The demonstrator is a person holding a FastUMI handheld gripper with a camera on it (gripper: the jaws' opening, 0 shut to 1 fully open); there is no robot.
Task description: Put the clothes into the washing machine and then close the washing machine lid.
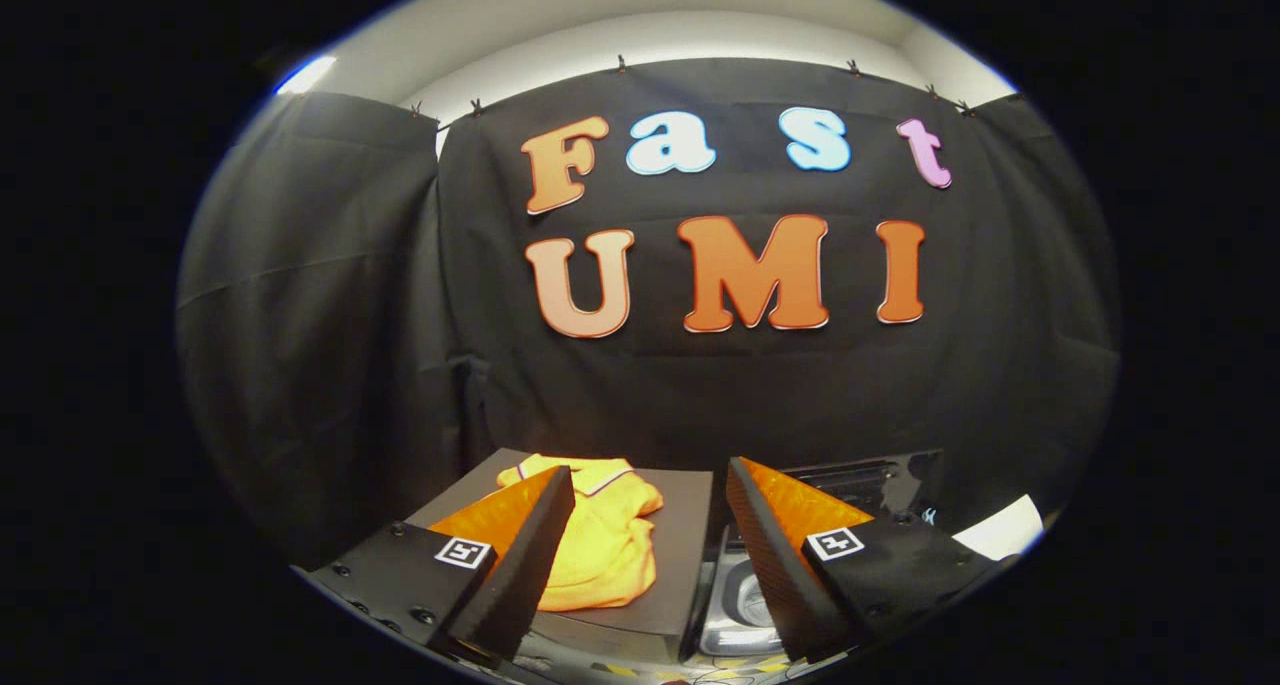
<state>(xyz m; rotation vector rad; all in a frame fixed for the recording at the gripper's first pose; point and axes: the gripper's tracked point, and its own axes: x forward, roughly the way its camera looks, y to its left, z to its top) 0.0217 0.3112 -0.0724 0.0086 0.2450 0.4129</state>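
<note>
A yellow garment [598, 540] lies crumpled on a flat grey surface [680, 565], just ahead of my left finger and partly hidden by it. To its right, between and below my fingers, I see the washing machine's open drum [742, 595], with its dark raised lid [870, 480] standing behind the right finger. My gripper [650, 480] hangs above both, open, with a wide gap and nothing between its fingers.
Black cloth walls close the booth behind and to both sides. A white patch [1000, 530] shows at the far right beside the machine. The grey surface's front edge drops off below the left finger.
</note>
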